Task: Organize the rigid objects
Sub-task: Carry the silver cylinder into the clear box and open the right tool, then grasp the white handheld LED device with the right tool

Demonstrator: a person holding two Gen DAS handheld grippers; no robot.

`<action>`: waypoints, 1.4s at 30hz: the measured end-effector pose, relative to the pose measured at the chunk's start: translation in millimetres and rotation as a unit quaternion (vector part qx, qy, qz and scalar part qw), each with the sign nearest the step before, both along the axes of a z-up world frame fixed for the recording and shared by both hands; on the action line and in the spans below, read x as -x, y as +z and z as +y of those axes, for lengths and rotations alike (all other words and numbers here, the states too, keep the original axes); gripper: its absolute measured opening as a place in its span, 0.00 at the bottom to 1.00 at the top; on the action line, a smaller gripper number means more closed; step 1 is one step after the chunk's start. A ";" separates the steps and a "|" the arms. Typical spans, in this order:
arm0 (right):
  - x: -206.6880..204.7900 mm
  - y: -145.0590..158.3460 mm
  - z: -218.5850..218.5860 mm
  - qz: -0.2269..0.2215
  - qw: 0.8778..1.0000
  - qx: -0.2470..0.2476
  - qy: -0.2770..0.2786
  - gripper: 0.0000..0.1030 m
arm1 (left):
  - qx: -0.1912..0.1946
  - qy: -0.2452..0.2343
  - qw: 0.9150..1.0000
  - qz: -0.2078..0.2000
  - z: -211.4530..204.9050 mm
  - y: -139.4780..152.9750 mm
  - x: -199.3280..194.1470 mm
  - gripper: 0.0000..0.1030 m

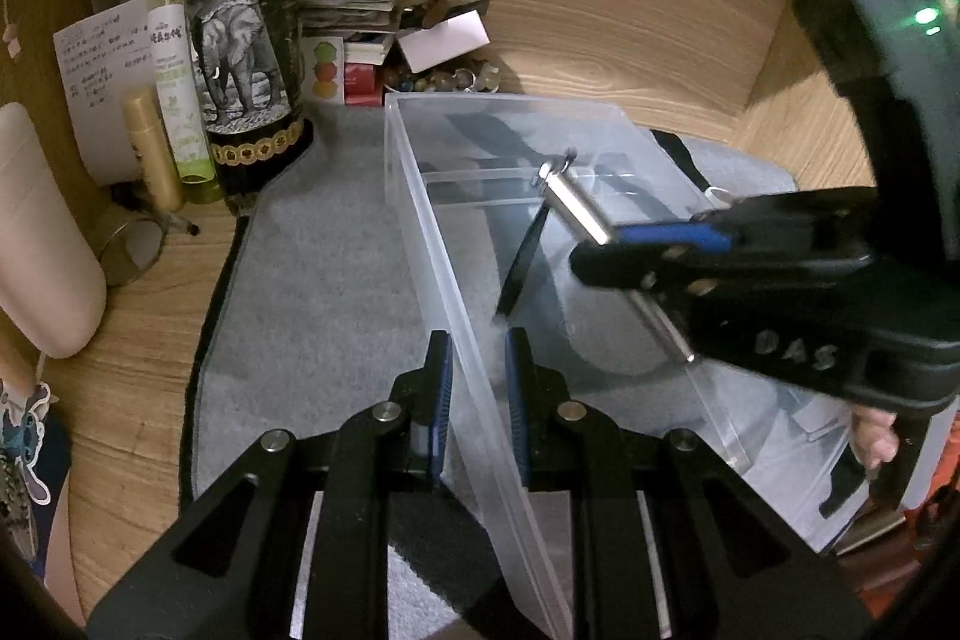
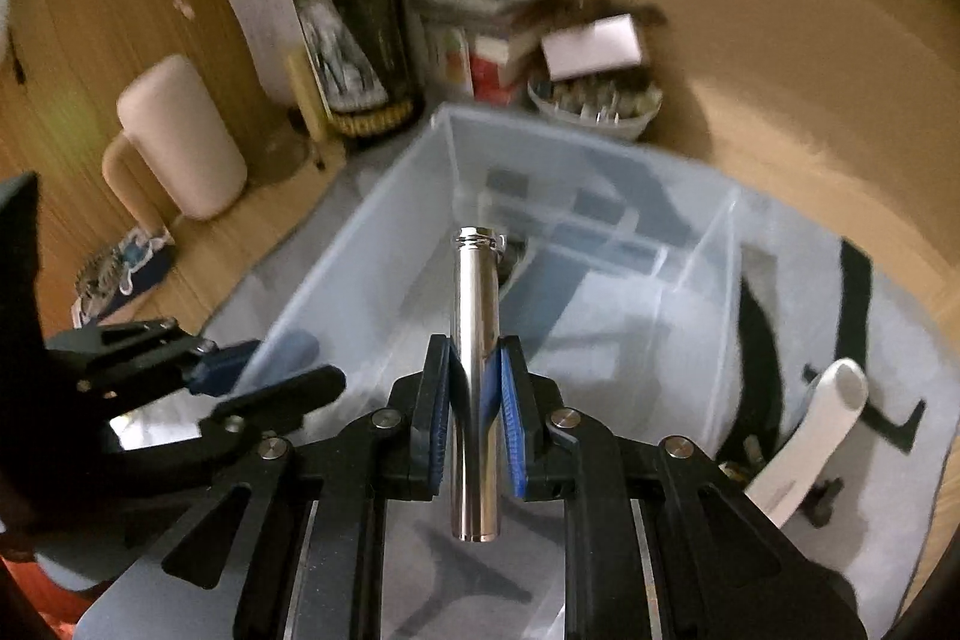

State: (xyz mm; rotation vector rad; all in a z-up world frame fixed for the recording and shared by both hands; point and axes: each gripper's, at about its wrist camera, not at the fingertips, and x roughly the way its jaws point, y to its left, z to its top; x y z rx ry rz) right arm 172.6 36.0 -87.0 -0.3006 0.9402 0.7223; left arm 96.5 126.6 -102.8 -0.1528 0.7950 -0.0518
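Hovering over the clear plastic bin (image 2: 372, 244), the right gripper (image 2: 474, 412) had its jaws clamped on a polished metal tube (image 2: 475, 340), gripped around its middle. The tube's long axis ran forward along the fingers, its ringed cap end pointing down and ahead into the bin's open interior and its plain end sticking back between the linkages. Measured from the bin, the tube sat above the near compartment, just short of the low inner divider (image 2: 606, 250) that crosses the bin; it touched neither wall nor floor as far as the views showed. The left gripper (image 1: 474, 400) stood at the bin's long left wall, jaws closed on that wall (image 1: 456, 340) with one pad outside and one inside, apparently steadying it. Of the two, the right was plainly the one placed to deliver. My judgement: the coming move turned on lowering the tube cap-first and laying it lengthwise inside the bin, clear of the divider and the left wall. On the desk (image 1: 630, 40) beyond the bin stood a dark bottle (image 1: 246, 40).
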 end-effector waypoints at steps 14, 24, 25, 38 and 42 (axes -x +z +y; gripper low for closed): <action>0.9 -20.3 15.0 0.050 0.996 0.058 0.038 0.14 | 0.001 -0.005 1.000 -0.002 1.1 -0.7 0.2 0.18; 7.4 8.2 1.0 -0.002 0.999 0.032 0.025 0.41 | 0.001 -0.005 1.000 0.000 1.0 -0.5 -0.3 0.17; 8.4 12.8 -1.2 -0.012 0.999 0.028 0.022 0.44 | 0.000 -0.005 1.000 0.001 0.8 -0.7 -0.4 0.17; -1.5 82.5 -83.6 -0.154 0.983 -0.016 -0.099 0.78 | -0.003 -0.002 1.000 0.006 0.0 -0.7 -1.6 0.17; -15.7 79.2 -115.1 -0.147 0.979 -0.008 -0.141 0.79 | -0.006 0.000 1.000 0.010 -0.5 -2.1 -3.6 0.17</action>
